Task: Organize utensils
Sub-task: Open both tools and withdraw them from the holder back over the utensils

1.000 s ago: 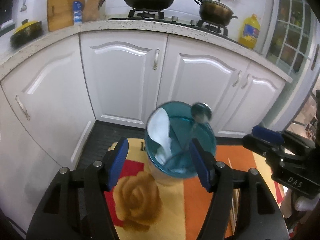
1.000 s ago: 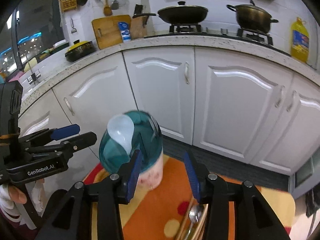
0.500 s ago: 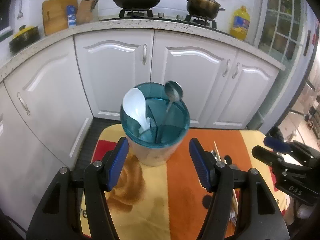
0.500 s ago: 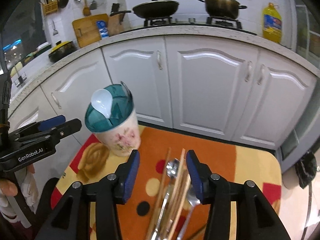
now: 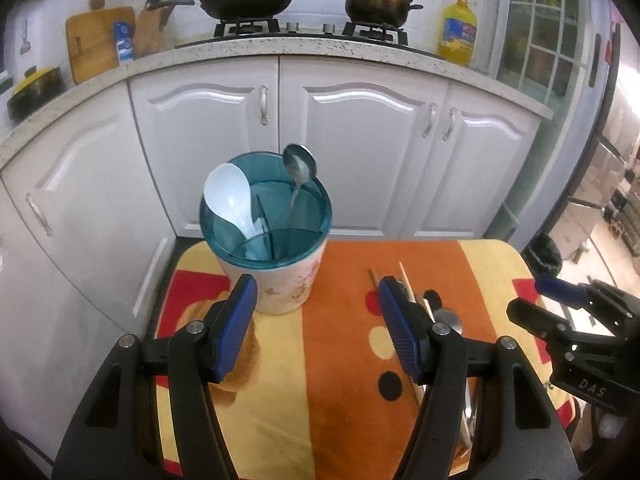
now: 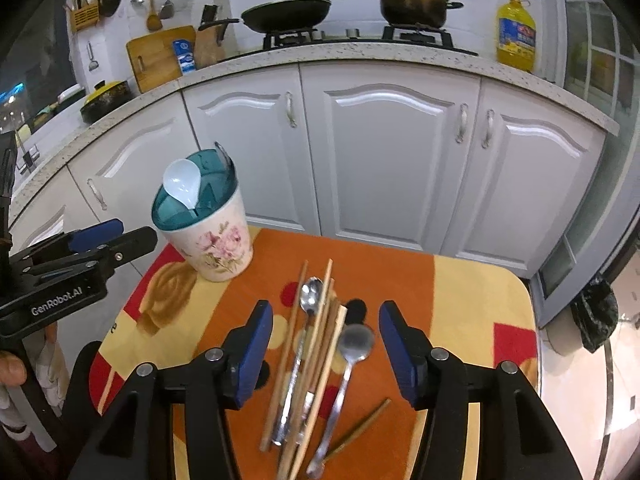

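Observation:
A floral utensil holder (image 5: 280, 276) with a teal divided top stands at the table's far left; it also shows in the right wrist view (image 6: 218, 240). In it stand a white spoon (image 5: 230, 200) and a metal spoon (image 5: 300, 162). A pile of wooden chopsticks (image 6: 320, 344) and two metal spoons (image 6: 352, 344) lies on the cloth in front of my right gripper (image 6: 326, 354), which is open and empty above it. My left gripper (image 5: 314, 328) is open and empty, just short of the holder.
The small table has an orange, yellow and red cloth (image 6: 460, 304). White cabinets (image 6: 392, 152) stand close behind it, under a counter with a wok (image 6: 286, 10), a pot (image 6: 412, 0) and an oil bottle (image 6: 516, 36). The floor drops off at the right.
Both grippers have pulled back and up from the holder. The right one has swung right over the utensil pile. The metal spoon stays in the holder.

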### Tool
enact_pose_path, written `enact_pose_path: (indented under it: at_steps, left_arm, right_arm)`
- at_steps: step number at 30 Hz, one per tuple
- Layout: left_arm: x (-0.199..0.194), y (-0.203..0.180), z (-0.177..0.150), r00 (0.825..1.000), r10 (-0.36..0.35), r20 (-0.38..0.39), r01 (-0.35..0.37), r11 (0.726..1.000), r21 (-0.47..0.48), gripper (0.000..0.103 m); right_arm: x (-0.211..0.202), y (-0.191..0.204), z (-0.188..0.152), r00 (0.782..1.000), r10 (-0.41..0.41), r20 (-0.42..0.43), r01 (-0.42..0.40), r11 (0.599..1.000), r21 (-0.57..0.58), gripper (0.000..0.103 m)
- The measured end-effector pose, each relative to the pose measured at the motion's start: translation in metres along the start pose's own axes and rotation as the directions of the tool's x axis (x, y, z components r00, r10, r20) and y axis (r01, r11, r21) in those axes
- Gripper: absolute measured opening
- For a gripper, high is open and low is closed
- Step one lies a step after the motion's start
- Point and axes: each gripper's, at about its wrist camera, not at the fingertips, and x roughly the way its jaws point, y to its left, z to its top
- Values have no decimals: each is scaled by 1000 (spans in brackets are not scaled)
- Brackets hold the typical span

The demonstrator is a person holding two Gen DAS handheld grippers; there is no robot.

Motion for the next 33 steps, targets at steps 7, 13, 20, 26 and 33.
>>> enact_pose_path:
  at_steps: [7, 13, 20, 26, 33]
  left_arm:
    - [9, -4, -6, 999, -16, -30, 16, 1000, -13, 63]
    - [13, -6, -12, 996, -76, -50, 74, 997, -31, 63]
    - [20, -12, -19, 995, -75, -69, 75, 997, 2, 63]
    - [28, -17, -23, 995, -56, -85, 58, 998, 26, 63]
    - [35, -19, -23, 994, -62, -94, 64, 998, 26, 63]
  right_arm:
    - [6, -17, -15, 999, -23, -43, 24, 999, 37, 53]
    - [14, -26, -25, 997, -28, -74, 32, 998, 53, 54]
    - [27, -30, -30, 995, -16, -102, 23, 997, 68, 54]
    - [32, -31, -31, 993, -17, -119, 25, 997, 68, 54]
    - [34, -29, -30, 993, -20, -118, 27, 998, 65, 54]
